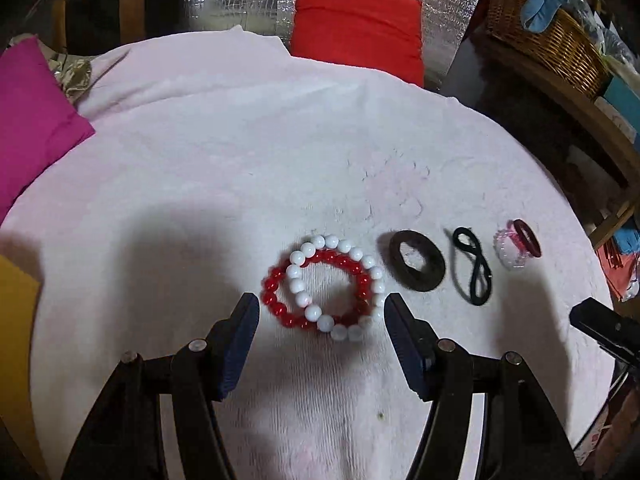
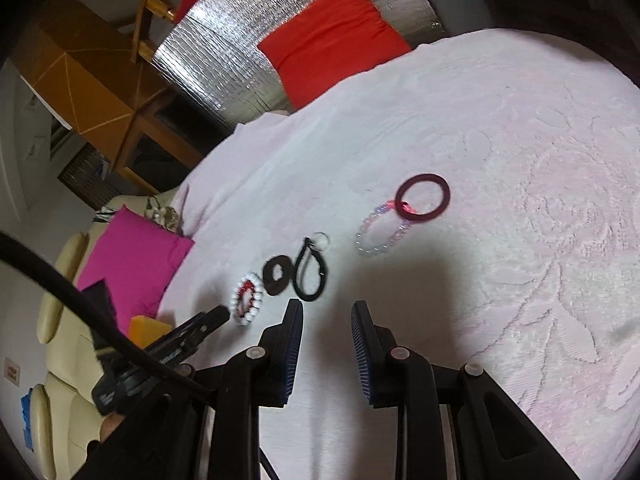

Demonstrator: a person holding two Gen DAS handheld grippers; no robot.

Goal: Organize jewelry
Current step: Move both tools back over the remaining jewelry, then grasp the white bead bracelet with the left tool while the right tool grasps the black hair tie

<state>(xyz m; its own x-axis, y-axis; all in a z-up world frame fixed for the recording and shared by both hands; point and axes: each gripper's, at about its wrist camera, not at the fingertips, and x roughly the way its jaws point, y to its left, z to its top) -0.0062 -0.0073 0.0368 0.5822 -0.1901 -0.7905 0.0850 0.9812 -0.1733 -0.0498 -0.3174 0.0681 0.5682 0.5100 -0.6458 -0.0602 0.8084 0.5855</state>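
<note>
Pink terry cloth is covering the surface, soft and ridged. On it, two glossy bead bracelets, red and white, are lying overlapped just ahead of the left tool, whose jaws are standing apart and empty. Beside them are sitting a flat dark ring, a black cord loop, a clear bead bracelet and a maroon bangle. The right tool is hovering narrowly parted, holding nothing. A pinch on the pair is likely dragging both at once, or smooth beads are rolling free.
</note>
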